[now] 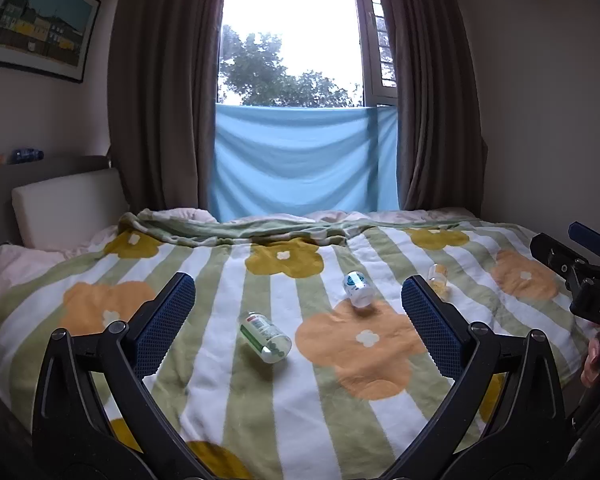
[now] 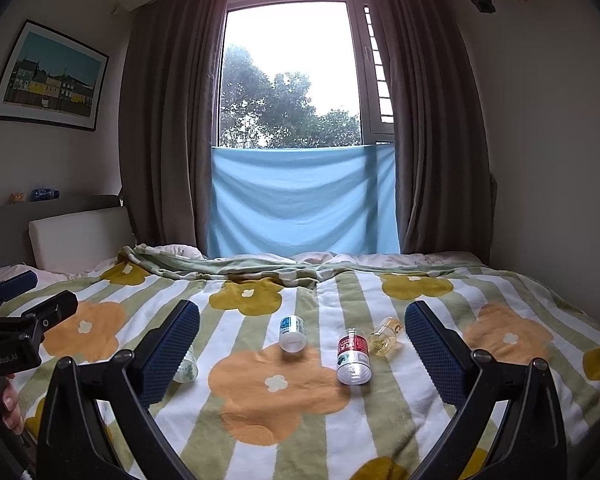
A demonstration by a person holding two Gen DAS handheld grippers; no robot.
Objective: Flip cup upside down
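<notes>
Several small clear plastic cups lie on their sides on the flowered blanket (image 2: 284, 432). In the left wrist view a green-labelled cup (image 1: 266, 336) lies nearest, between the fingers, with a blue-labelled cup (image 1: 358, 289) beyond it and a yellow cup (image 1: 438, 276) half hidden behind the right finger. My left gripper (image 1: 298, 284) is open and empty above the bed. My right gripper (image 2: 303, 309) is also open and empty. Ahead of it lie the blue-labelled cup (image 2: 292, 332), a red-labelled cup (image 2: 353, 356) and the yellow cup (image 2: 386, 336). The green-labelled cup (image 2: 186, 368) peeks out behind its left finger.
The bed runs to a window hung with a blue cloth (image 1: 304, 160) between brown curtains. A white headboard cushion (image 1: 66, 208) stands at the left. The right gripper's black body (image 1: 588, 292) and a hand show at the right edge.
</notes>
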